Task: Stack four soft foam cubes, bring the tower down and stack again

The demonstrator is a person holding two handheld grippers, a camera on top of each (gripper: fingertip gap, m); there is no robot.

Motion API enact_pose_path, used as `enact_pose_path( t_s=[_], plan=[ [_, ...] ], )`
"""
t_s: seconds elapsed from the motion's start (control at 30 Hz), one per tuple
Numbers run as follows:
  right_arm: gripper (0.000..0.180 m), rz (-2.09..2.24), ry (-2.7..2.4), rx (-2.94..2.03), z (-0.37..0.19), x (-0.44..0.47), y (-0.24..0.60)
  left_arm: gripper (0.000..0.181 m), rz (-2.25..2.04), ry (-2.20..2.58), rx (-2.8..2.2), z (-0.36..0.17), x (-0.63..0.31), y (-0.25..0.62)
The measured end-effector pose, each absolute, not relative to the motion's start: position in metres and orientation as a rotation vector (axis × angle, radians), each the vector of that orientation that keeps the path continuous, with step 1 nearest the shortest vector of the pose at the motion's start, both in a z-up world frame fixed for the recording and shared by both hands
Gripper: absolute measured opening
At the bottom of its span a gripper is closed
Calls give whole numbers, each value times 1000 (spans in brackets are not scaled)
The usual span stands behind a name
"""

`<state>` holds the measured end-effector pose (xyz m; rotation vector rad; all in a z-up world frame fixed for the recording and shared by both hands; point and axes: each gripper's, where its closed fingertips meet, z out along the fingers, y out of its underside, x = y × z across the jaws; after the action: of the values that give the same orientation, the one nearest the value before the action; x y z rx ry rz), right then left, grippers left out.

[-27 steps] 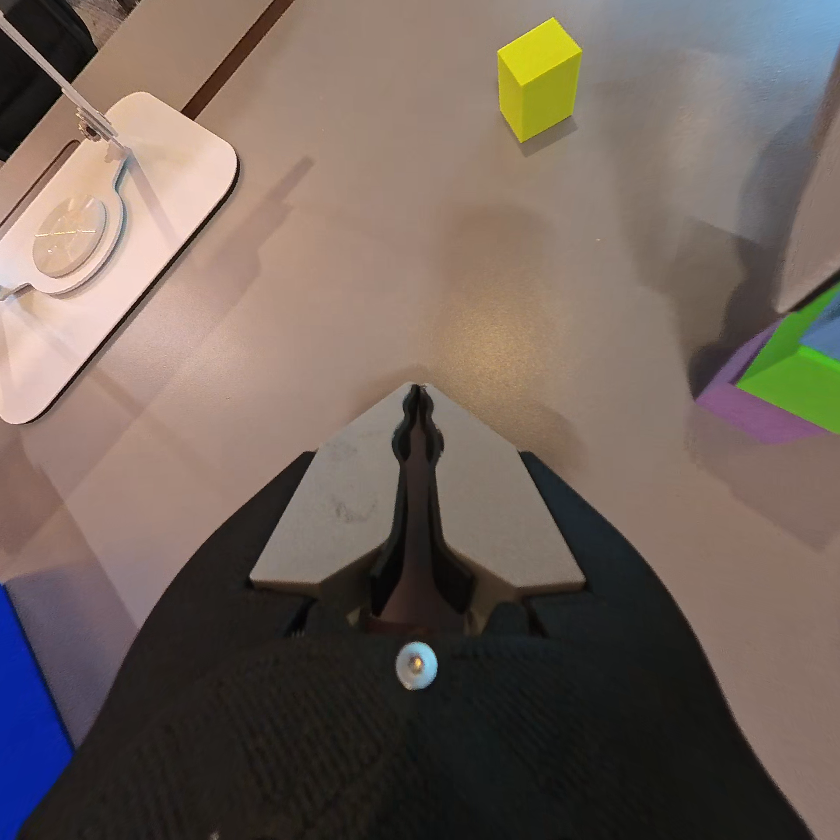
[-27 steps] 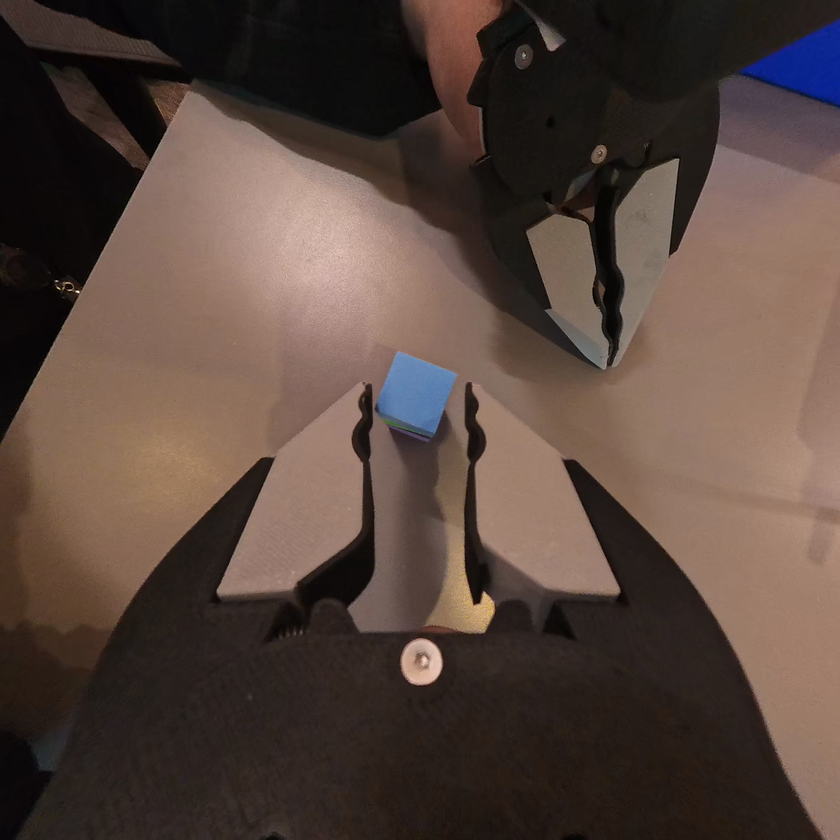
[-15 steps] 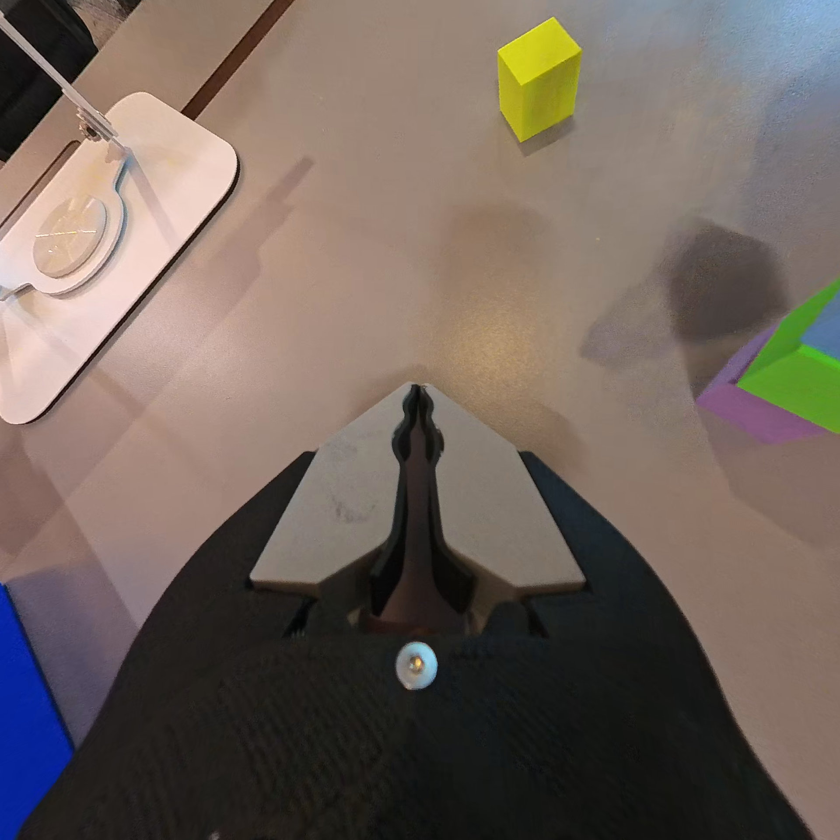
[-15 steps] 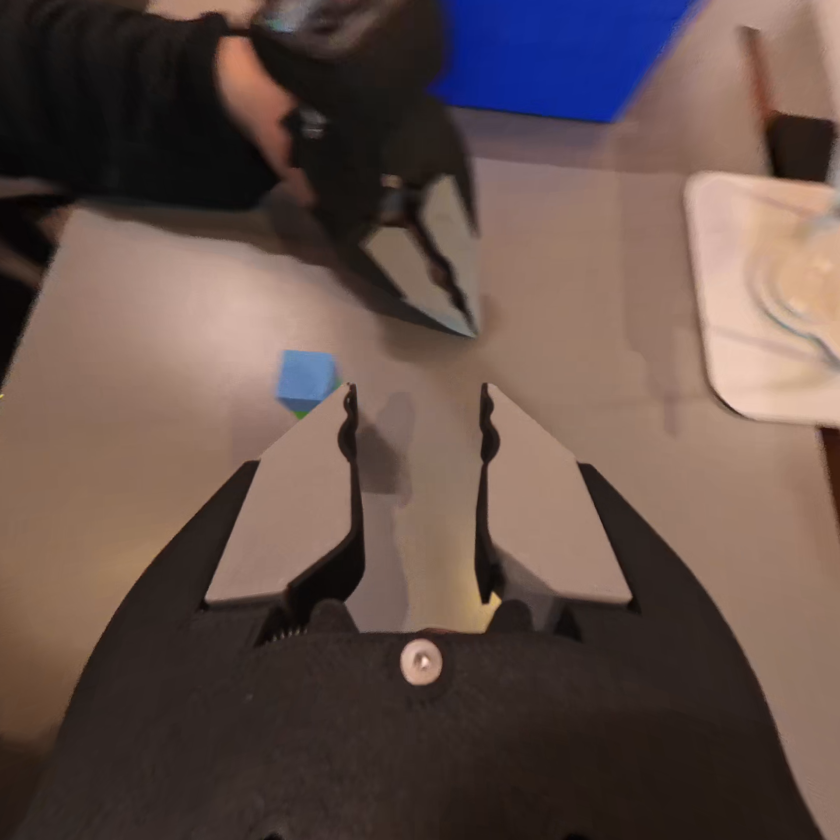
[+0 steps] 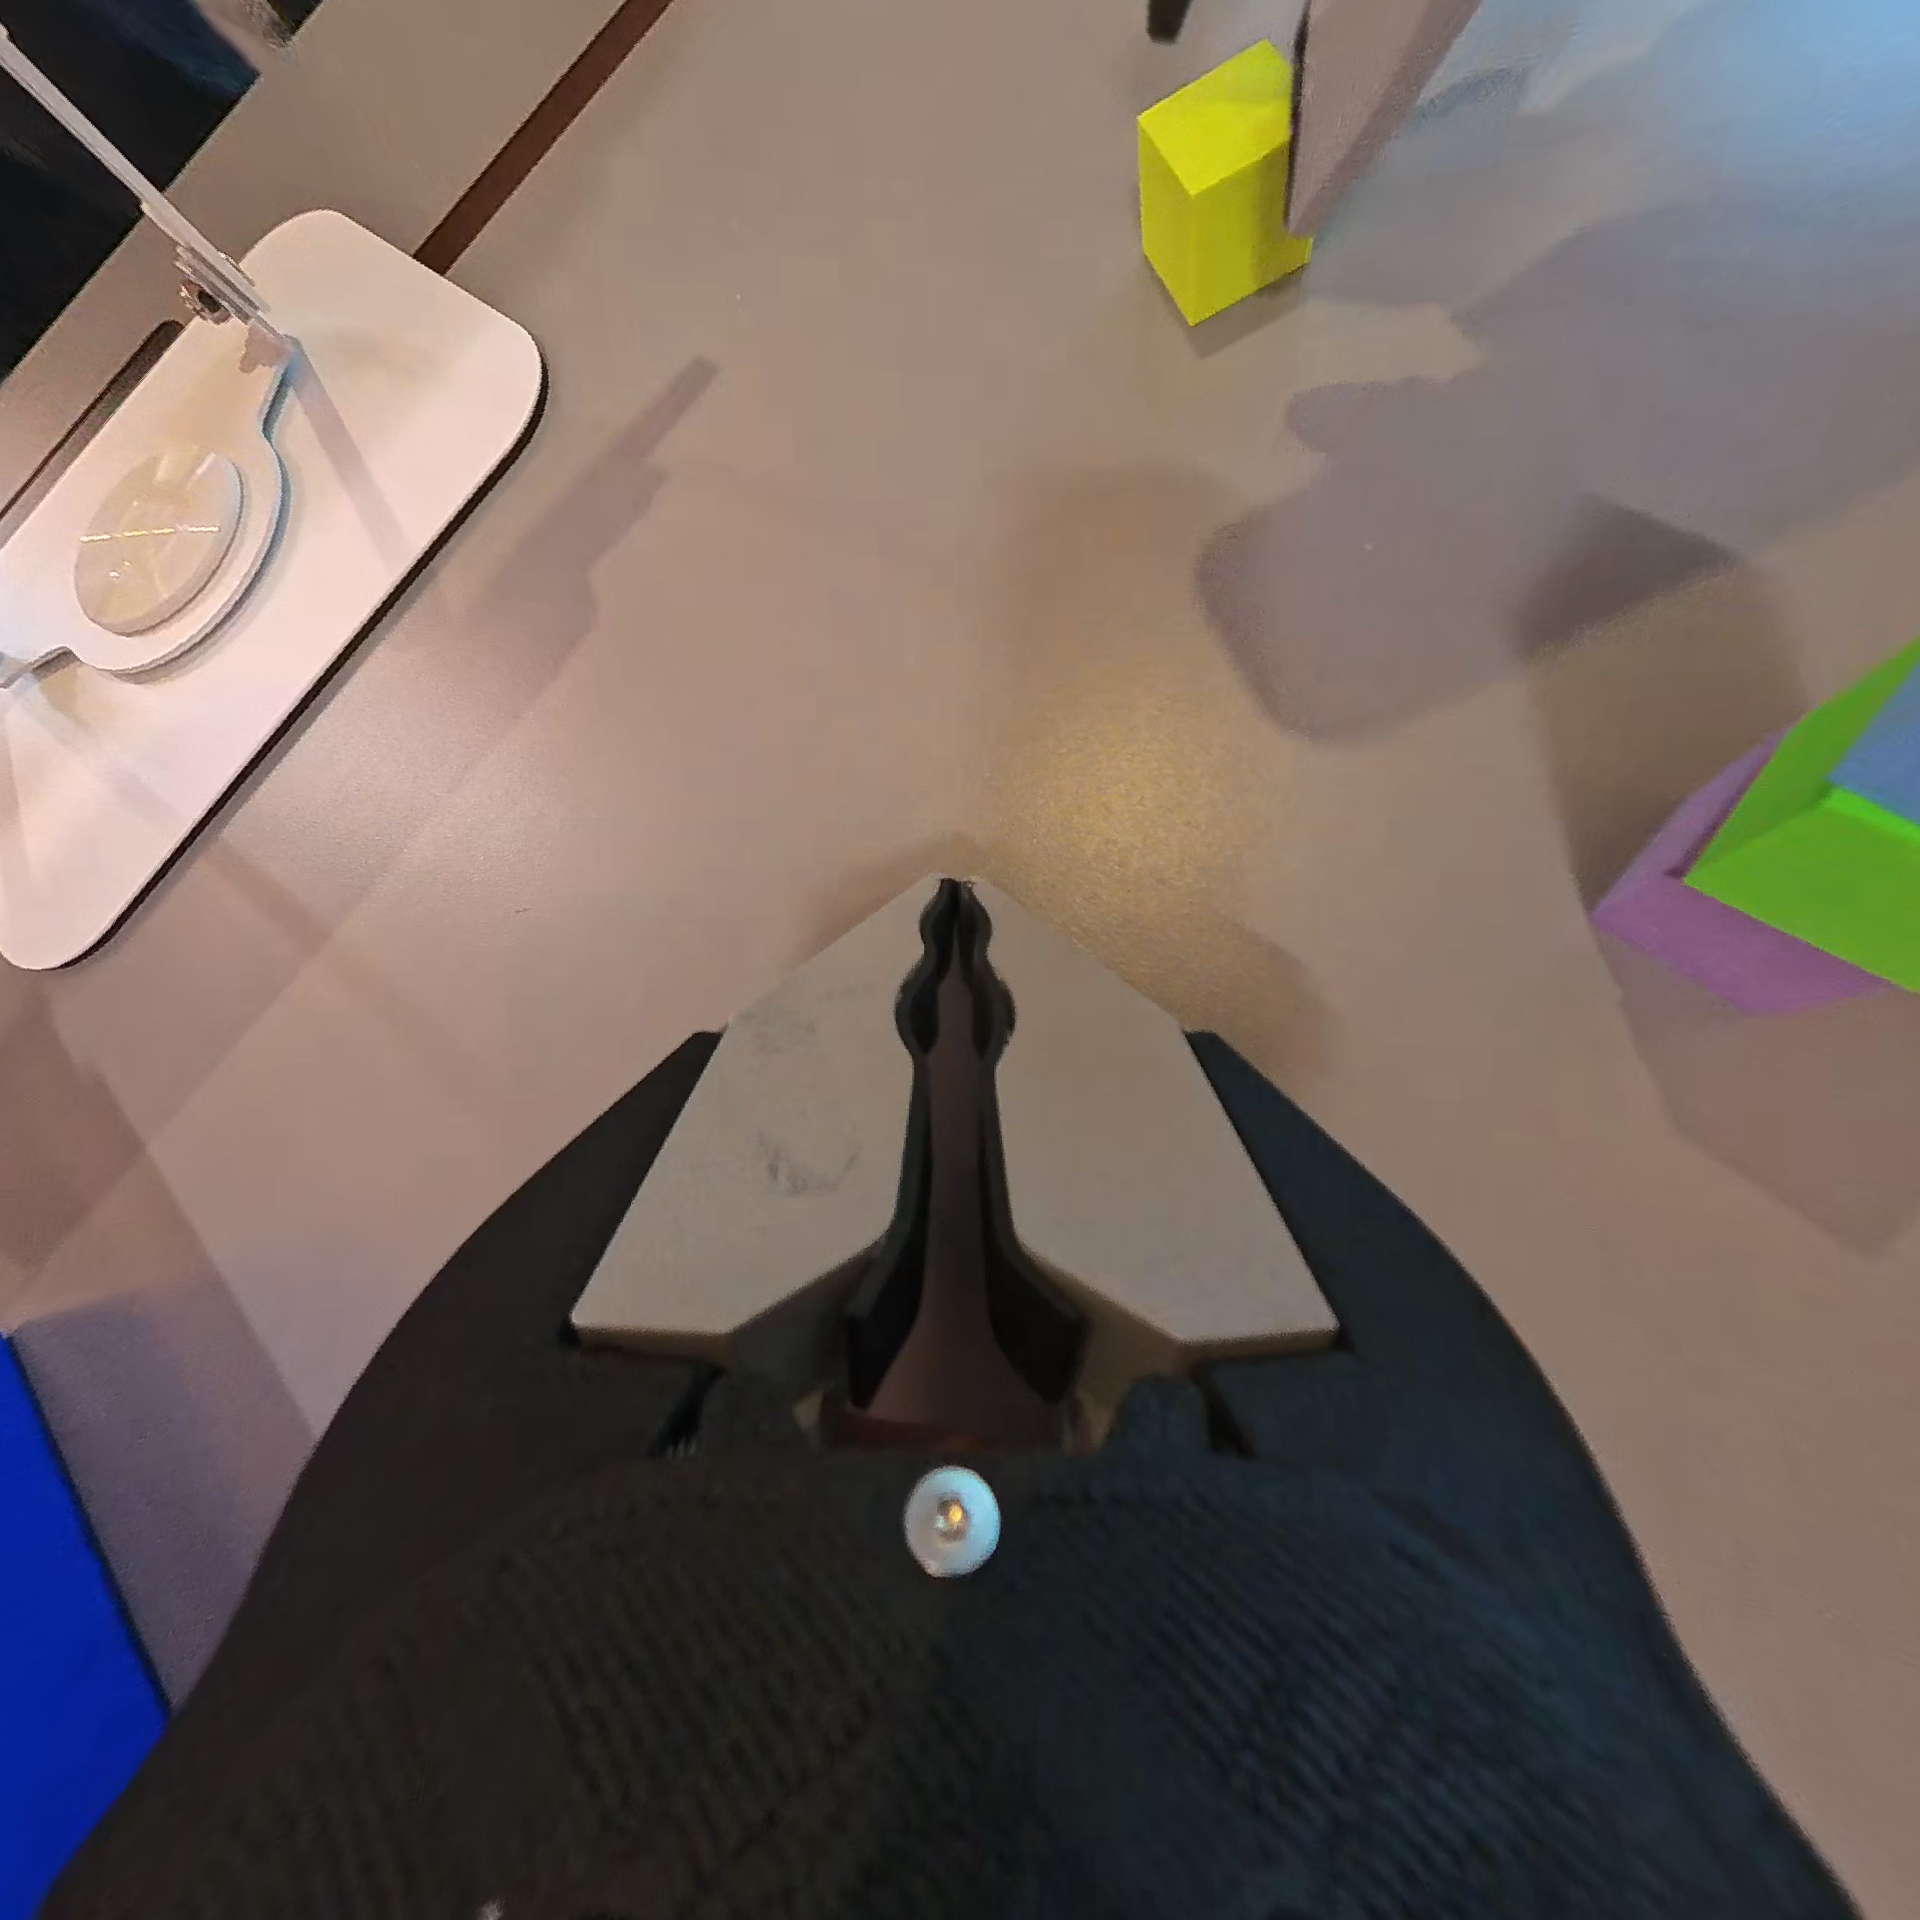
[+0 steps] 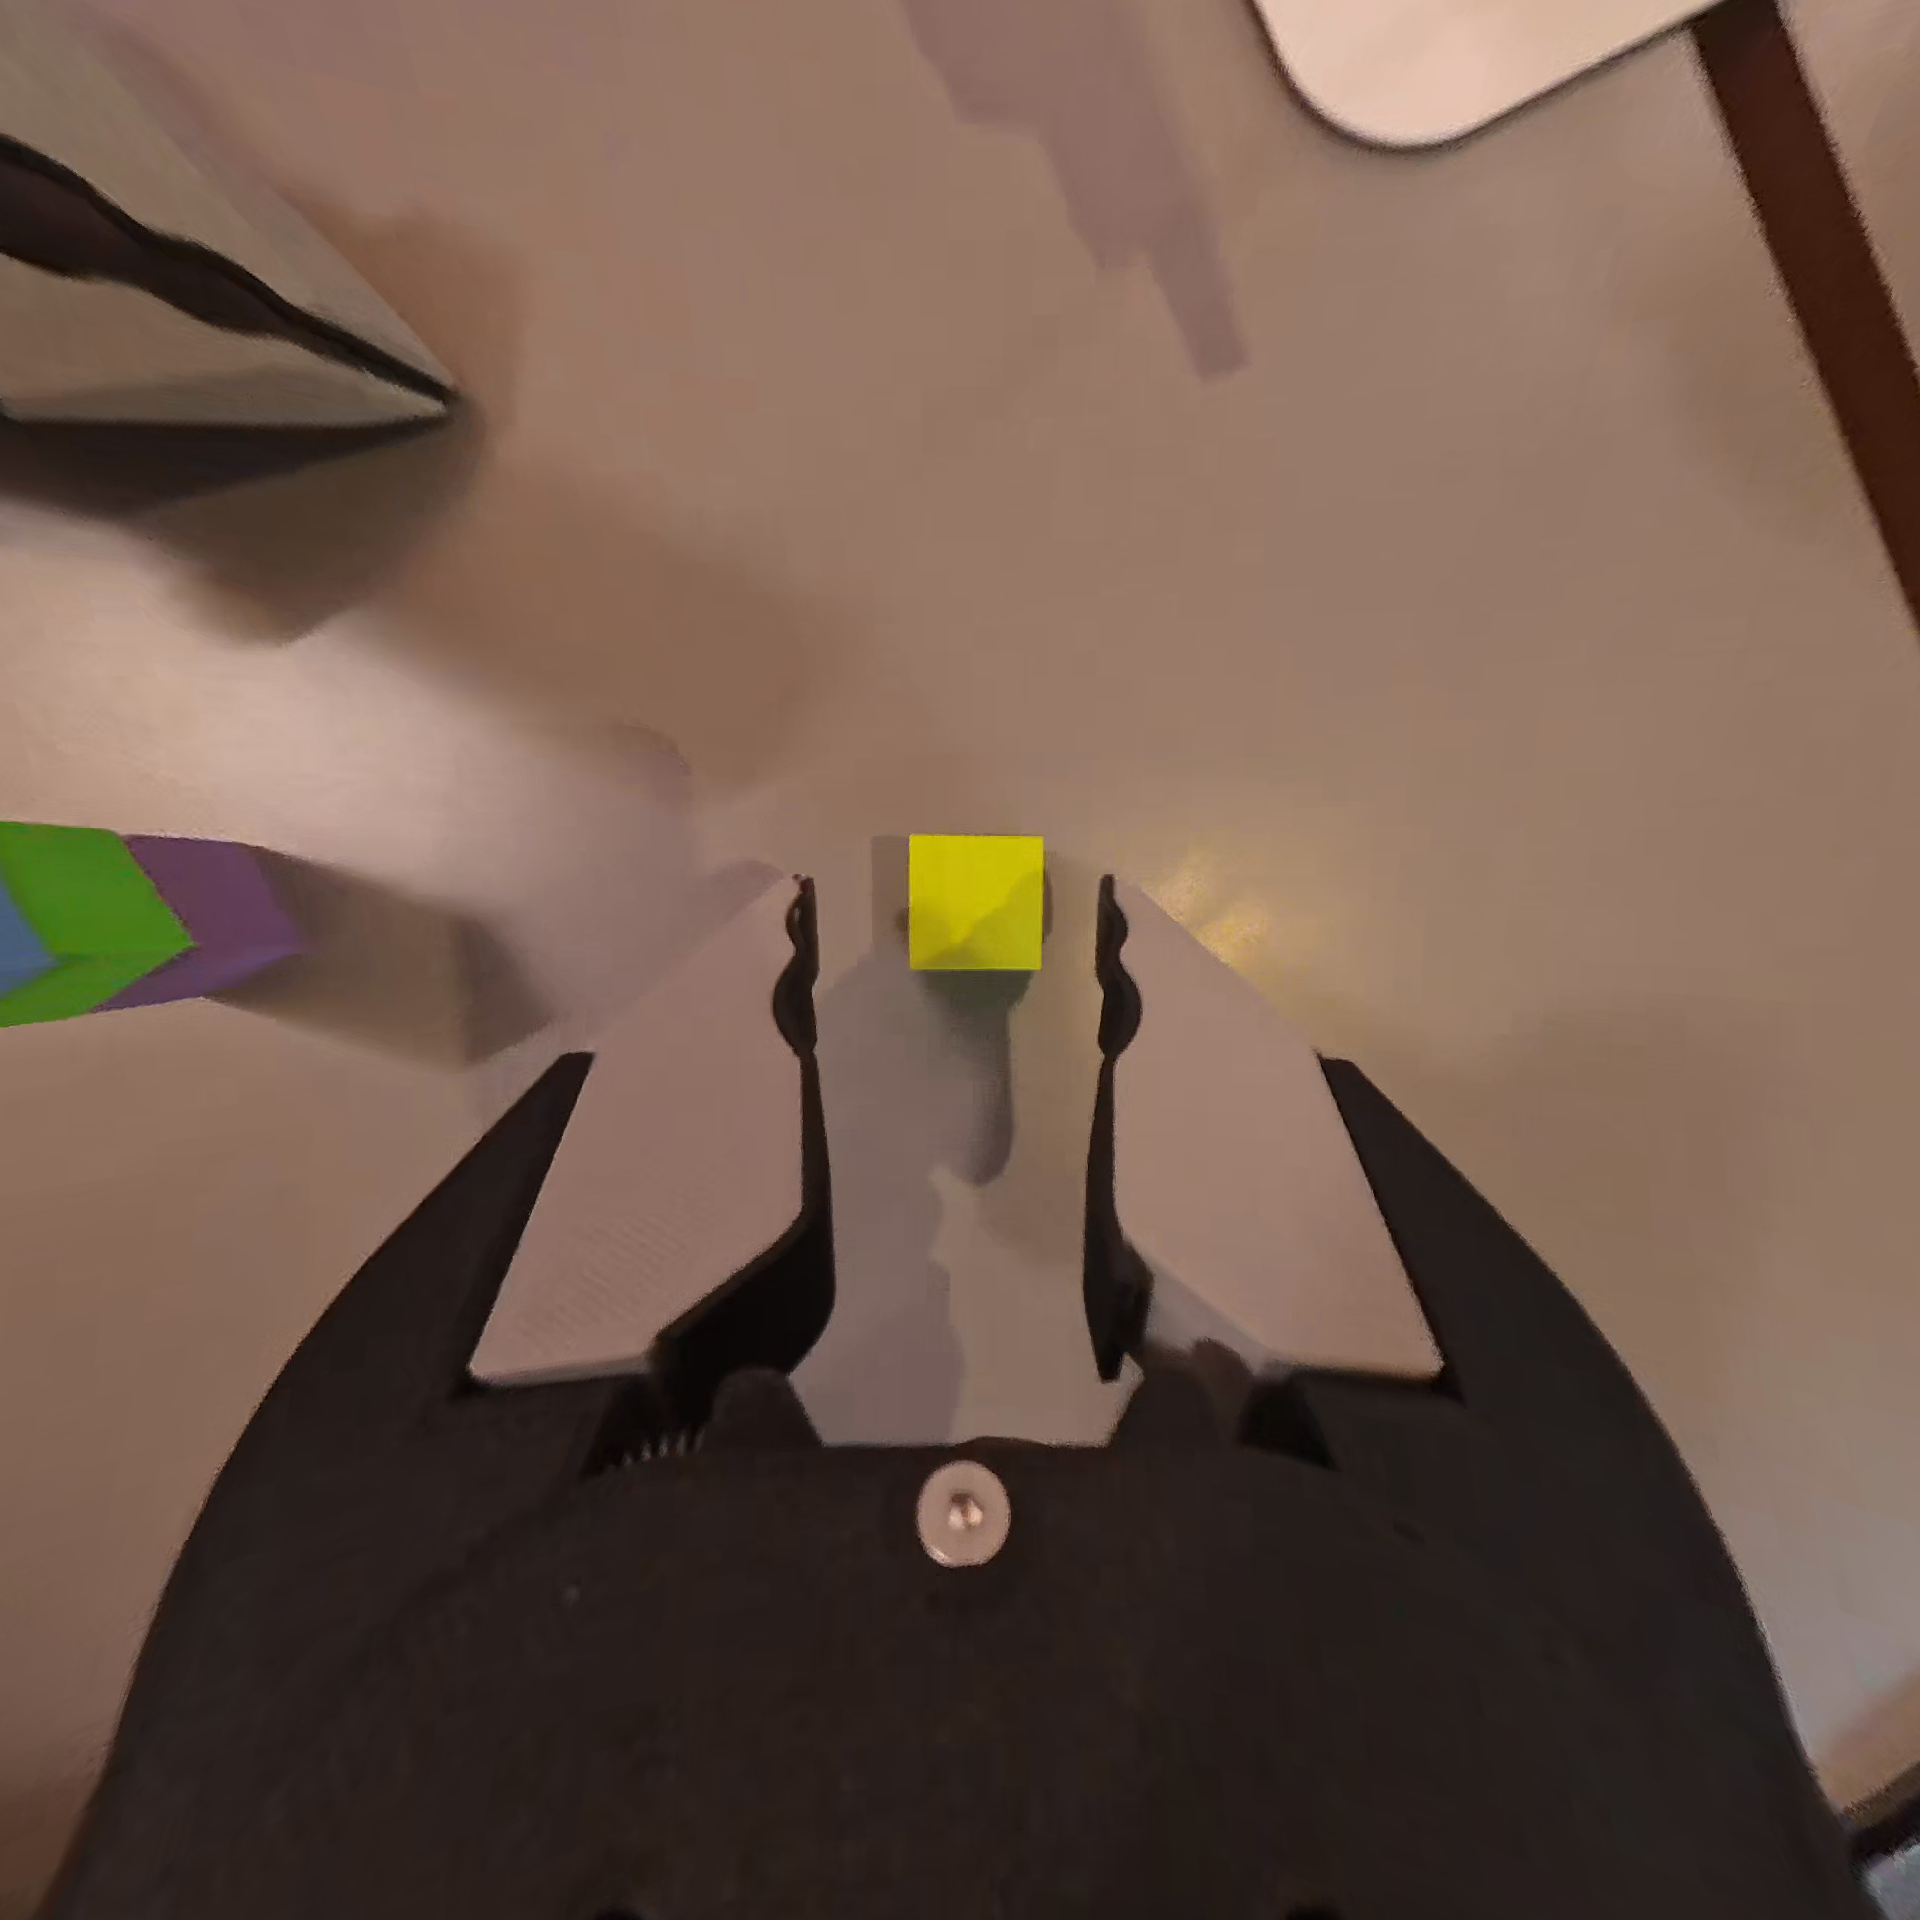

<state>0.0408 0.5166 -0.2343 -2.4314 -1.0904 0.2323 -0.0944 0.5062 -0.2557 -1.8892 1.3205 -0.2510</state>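
Note:
A yellow foam cube (image 6: 975, 902) sits alone on the grey table, just beyond and between the tips of my open, empty right gripper (image 6: 954, 883), which is above it. The cube also shows in the left wrist view (image 5: 1216, 177), far right, with a finger of the right gripper (image 5: 1340, 114) beside it. A stack of purple cube (image 5: 1714, 935), green cube (image 5: 1839, 831) and blue cube (image 5: 1886, 758) stands at the right edge; it shows at the left edge in the right wrist view (image 6: 94, 914). My left gripper (image 5: 951, 883) is shut and empty, low over the table.
A white stand base (image 5: 239, 561) with a thin metal arm lies at the far left, its corner at the top of the right wrist view (image 6: 1455, 73). A blue flat object (image 5: 52, 1621) sits at the near left. A dark seam (image 6: 1818, 312) runs along the table. My hands' fingertips stand some 15 centimetres from each other.
My right gripper swung away from the stack, still open, and now hovers over the yellow cube. The left gripper stayed still and shut.

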Motion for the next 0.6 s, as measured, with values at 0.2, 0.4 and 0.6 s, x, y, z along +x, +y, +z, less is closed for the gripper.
enact_pose_path(
  t_s=[0.2,0.4,0.6],
  plan=[
    [25,119,-1205,-2404,-241,41,515,0,-247,1322,-1887,-256,-94,506],
    [25,364,-1233,-2278,-198,13,495,0,-245,1323,-1886,-256,-94,506],
    [25,512,-1362,-2135,-161,-15,460,0,-248,1323,-1887,-256,-94,506]
  ],
)
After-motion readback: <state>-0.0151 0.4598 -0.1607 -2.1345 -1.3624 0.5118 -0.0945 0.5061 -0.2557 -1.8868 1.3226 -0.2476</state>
